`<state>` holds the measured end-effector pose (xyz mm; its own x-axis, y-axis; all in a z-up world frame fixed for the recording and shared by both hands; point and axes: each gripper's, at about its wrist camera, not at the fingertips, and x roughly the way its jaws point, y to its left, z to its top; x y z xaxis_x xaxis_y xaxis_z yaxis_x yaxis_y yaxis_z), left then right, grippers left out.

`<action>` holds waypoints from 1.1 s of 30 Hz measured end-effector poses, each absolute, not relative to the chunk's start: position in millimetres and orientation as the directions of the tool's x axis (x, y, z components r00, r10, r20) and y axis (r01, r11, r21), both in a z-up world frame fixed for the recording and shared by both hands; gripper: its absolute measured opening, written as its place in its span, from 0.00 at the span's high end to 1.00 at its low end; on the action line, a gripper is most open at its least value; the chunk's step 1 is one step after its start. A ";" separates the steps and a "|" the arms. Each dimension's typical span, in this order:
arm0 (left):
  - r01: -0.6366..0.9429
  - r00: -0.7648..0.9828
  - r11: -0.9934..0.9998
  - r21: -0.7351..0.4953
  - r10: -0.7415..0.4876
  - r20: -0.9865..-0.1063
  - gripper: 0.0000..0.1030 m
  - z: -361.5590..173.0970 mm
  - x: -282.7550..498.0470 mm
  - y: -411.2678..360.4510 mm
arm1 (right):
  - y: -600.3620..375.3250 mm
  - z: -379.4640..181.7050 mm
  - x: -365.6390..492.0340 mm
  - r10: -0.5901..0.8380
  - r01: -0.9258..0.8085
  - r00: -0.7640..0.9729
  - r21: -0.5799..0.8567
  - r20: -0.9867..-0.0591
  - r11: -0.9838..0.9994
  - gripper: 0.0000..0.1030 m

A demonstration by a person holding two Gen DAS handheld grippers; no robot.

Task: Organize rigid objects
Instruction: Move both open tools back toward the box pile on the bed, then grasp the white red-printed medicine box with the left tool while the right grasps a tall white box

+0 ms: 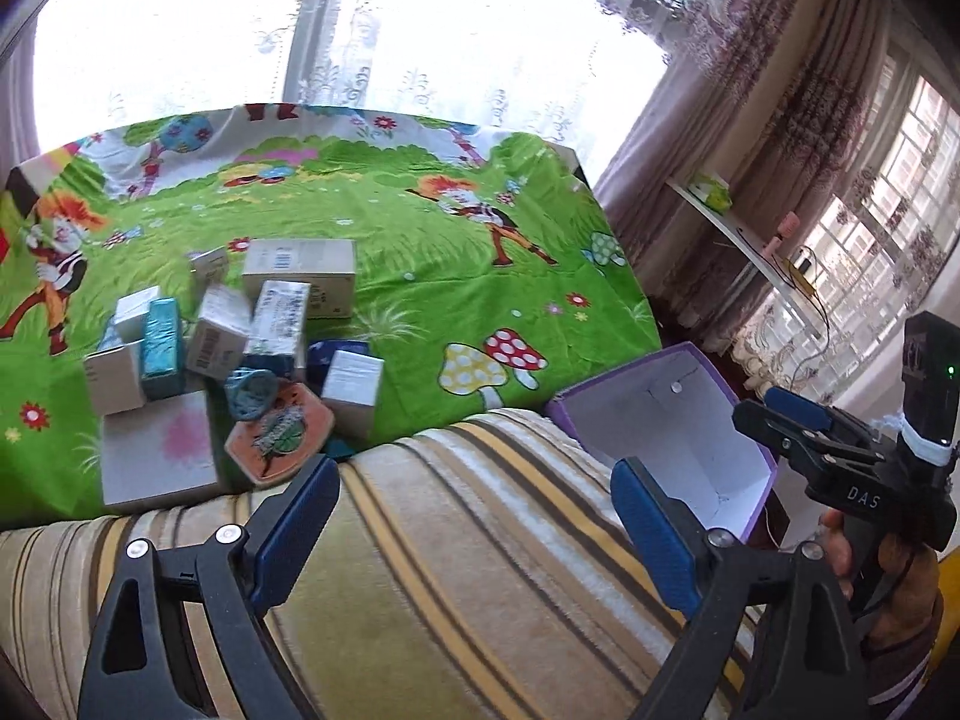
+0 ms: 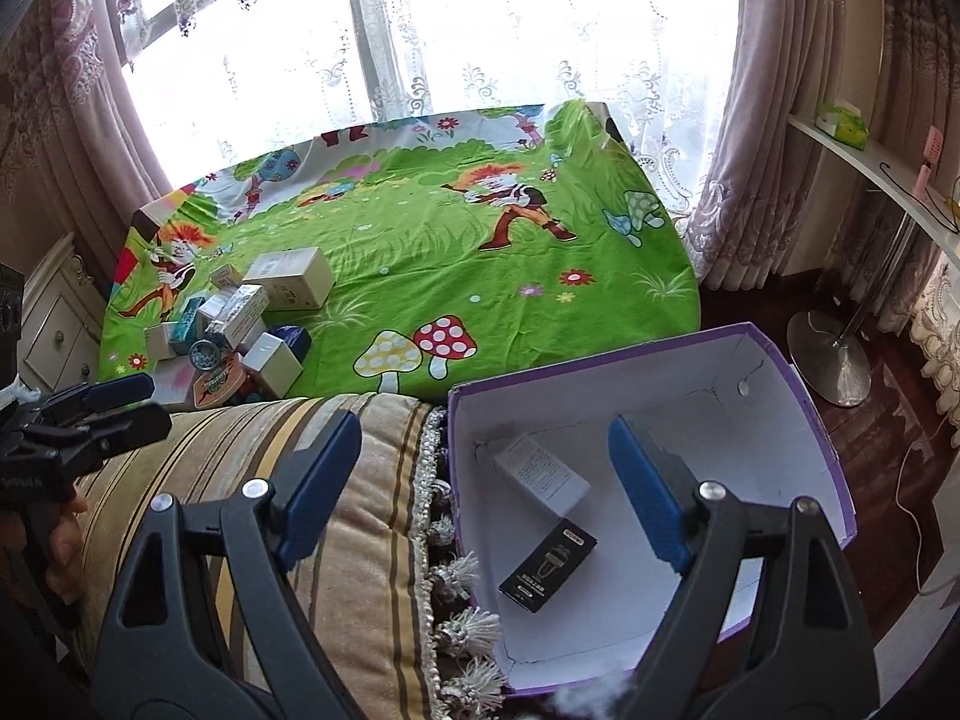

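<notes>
Both my left claw [image 1: 474, 531] and right claw [image 2: 486, 492] gape wide, empty; reaching into the jumbled boxes [image 1: 240, 336] risks toppling them off the bed [image 1: 420, 252].

Purple box [image 2: 831, 456]: matt cardboard. Bedsheet [image 2: 420, 252]: printed cloth. Striped cushion [image 2: 360, 540]: plush, probably velvet. Black packet [image 2: 547, 564]: glossy.

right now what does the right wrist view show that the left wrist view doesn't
Only the right wrist view looks down onto the floor of the purple box, where a white carton and a black carton lie apart; it also shows the fringed cushion edge.

Only the left wrist view shows the right gripper from outside, and the pile in closer detail.

Both show the pile of small boxes on the cartoon bedsheet, the striped cushion and the purple box. Both grippers are open and empty.
</notes>
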<state>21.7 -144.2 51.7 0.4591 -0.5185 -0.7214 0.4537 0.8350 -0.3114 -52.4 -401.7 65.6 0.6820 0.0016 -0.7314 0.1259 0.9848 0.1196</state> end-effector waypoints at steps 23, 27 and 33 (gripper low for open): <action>0.119 0.529 0.954 -0.275 -0.295 -0.796 0.22 27.5 86.6 -20.4 | -310.9 52.0 29.2 0.120 -0.124 0.589 0.058 -0.799 0.991 0.16; 0.116 0.513 0.960 -0.253 -0.277 -0.813 0.25 21.0 102.9 -19.4 | -295.3 50.7 49.2 0.153 -0.162 0.571 0.072 -0.807 0.984 0.16; 0.100 0.495 0.970 -0.221 -0.241 -0.835 0.27 12.5 125.7 -18.3 | -270.2 47.6 80.1 0.188 -0.192 0.531 0.098 -0.826 0.976 0.16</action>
